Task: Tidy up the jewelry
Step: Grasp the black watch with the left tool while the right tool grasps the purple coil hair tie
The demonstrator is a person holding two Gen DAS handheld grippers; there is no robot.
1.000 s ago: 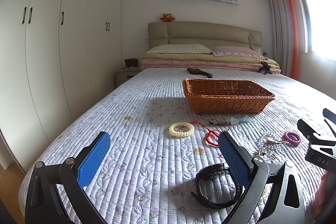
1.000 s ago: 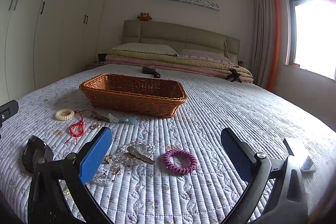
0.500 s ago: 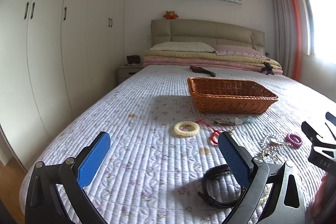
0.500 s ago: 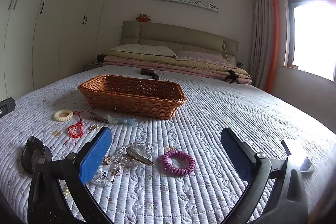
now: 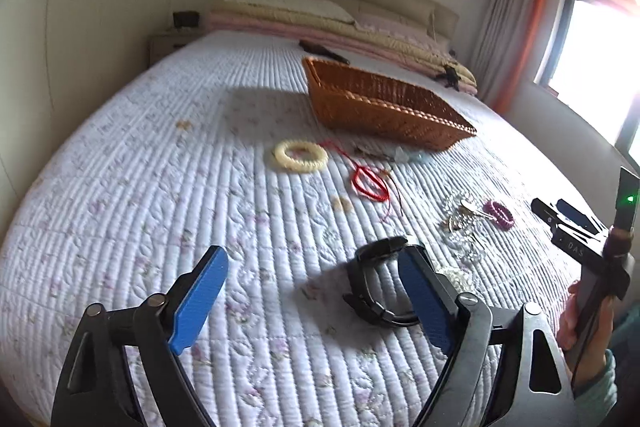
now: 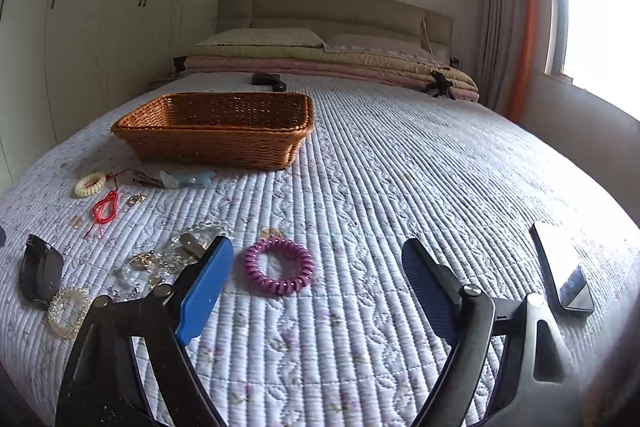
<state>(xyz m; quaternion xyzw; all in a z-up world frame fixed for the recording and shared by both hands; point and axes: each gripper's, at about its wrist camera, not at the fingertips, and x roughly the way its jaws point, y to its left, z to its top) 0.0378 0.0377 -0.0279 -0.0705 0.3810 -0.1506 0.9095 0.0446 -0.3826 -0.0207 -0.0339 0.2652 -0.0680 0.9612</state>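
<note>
Jewelry lies scattered on the quilted bed in front of a brown wicker basket [image 5: 384, 107] [image 6: 224, 131]. My left gripper [image 5: 316, 279] is open and empty, low over the quilt, with a black watch [image 5: 376, 283] just by its right finger. A cream ring bracelet [image 5: 301, 155], red cord [image 5: 370, 183] and clear bead pile [image 5: 464, 227] lie beyond. My right gripper [image 6: 316, 279] is open and empty, with a purple spiral hair tie [image 6: 279, 271] just ahead of its left finger. It also shows in the left wrist view [image 5: 572, 223].
A phone [image 6: 562, 273] lies on the quilt at the right. A clear spiral tie [image 6: 68, 311] and the black watch [image 6: 40, 273] lie at the left. Folded bedding and pillows [image 6: 320, 63] lie at the headboard. Wardrobes stand left, a window right.
Both grippers have tilted down and moved closer to the quilt. The left one has rolled and come nearer the black watch; the right one now sits nearer the purple hair tie.
</note>
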